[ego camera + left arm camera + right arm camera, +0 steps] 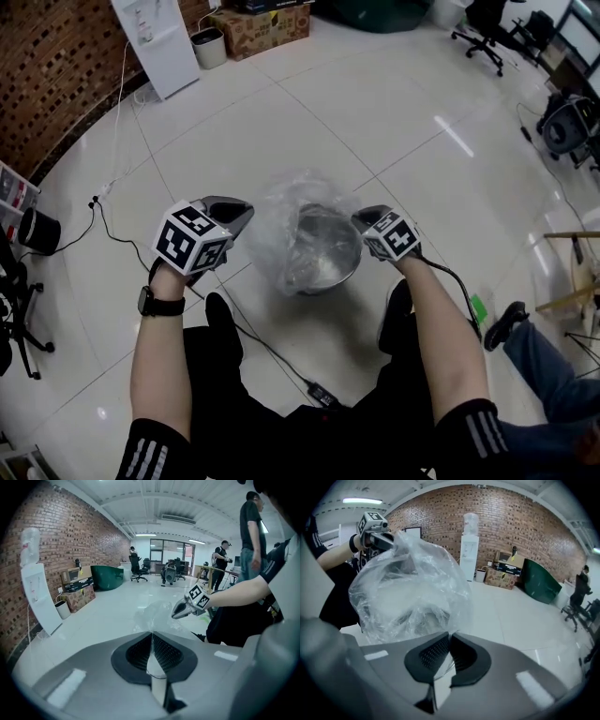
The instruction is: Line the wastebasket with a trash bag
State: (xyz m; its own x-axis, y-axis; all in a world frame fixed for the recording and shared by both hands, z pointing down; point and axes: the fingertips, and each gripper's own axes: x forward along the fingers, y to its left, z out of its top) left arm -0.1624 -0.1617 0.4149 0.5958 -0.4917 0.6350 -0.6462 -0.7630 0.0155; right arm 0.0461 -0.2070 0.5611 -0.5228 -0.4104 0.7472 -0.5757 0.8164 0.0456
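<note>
A shiny metal wastebasket [328, 253] stands on the tiled floor in front of my knees. A clear trash bag [281, 211] billows over its far and left rim. My left gripper [246, 214] is at the bag's left edge, its jaws shut on a thin fold of the film [151, 637]. My right gripper [359, 219] is at the basket's right rim, shut on the bag's other edge [449, 638]. In the right gripper view the bag [408, 588] puffs up between the two grippers, with the left gripper [386, 540] behind it. The basket's inside is partly hidden by film.
A black cable [112, 234] runs over the floor on the left to an adapter [319, 394] between my legs. A water dispenser [155, 42], small bin [208, 47] and cardboard box [267, 28] stand by the brick wall. A person's leg [544, 366] lies at right.
</note>
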